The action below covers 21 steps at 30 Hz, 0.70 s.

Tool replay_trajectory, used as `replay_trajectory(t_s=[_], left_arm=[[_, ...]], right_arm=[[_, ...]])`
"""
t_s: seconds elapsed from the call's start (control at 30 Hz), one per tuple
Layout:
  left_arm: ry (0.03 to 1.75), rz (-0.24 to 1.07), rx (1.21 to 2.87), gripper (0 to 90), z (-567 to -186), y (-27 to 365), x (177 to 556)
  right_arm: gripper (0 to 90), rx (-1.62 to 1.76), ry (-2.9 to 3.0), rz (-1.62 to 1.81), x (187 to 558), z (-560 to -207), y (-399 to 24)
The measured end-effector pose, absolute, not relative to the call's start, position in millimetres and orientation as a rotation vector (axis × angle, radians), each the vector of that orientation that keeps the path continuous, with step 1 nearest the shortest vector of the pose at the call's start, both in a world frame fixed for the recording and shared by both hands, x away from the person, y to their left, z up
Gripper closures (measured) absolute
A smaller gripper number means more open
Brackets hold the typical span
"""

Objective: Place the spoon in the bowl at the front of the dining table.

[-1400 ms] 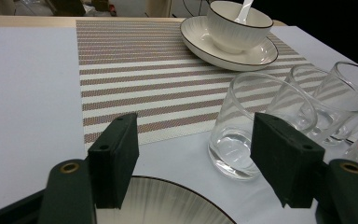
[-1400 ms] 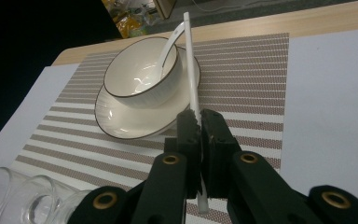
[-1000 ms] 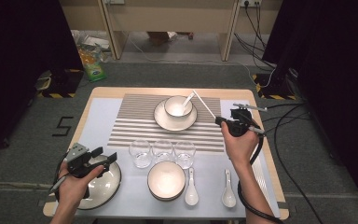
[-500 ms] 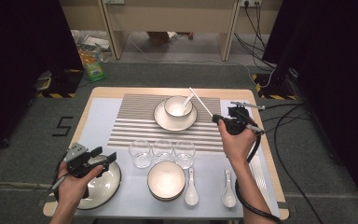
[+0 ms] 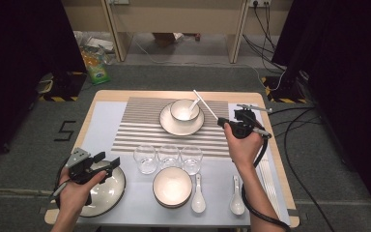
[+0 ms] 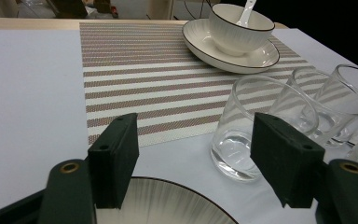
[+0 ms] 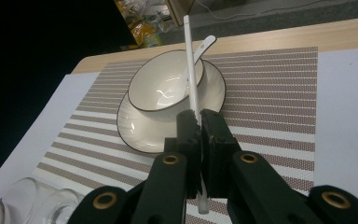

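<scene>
My right gripper (image 5: pixel 221 122) is shut on a thin white stick (image 5: pixel 205 103), held above the right part of the striped placemat (image 5: pixel 140 126). In the right gripper view the stick (image 7: pixel 191 70) rises from between the closed jaws (image 7: pixel 199 127) and points over a white bowl (image 7: pixel 161 88). The bowl stands on a saucer plate and has a white spoon (image 7: pixel 204 45) in it. My left gripper (image 5: pixel 107 162) is open with nothing between its pads (image 6: pixel 114 158). It hovers over a white plate (image 5: pixel 112 192) at the front left.
Three empty glasses (image 5: pixel 146 158) stand in a row along the mat's near edge; the nearest glass (image 6: pixel 254 126) is just beyond my left gripper. A second bowl (image 5: pixel 172 186) and two white spoons (image 5: pixel 198 195) (image 5: pixel 235 199) lie at the front. A cable trails from the right gripper.
My right gripper has shifted slightly left toward the bowl with the stick still in its jaws. The left gripper has stayed in place.
</scene>
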<state>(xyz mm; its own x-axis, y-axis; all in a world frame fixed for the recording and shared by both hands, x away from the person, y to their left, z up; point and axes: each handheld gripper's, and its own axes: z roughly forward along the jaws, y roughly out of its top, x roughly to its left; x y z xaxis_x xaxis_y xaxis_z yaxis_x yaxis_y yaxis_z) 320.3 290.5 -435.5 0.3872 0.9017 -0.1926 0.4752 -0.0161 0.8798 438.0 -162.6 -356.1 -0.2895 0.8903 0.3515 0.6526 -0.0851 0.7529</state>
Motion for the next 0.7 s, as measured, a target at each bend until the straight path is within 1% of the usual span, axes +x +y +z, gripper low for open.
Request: replay_trajectory(t_s=[0.7], left_arm=[[1.237, 0.541, 1.645, 31.8, -435, 292, 320]], right_arm=[[86.9, 1.676, 1.939, 1.347, 441, -357, -149]])
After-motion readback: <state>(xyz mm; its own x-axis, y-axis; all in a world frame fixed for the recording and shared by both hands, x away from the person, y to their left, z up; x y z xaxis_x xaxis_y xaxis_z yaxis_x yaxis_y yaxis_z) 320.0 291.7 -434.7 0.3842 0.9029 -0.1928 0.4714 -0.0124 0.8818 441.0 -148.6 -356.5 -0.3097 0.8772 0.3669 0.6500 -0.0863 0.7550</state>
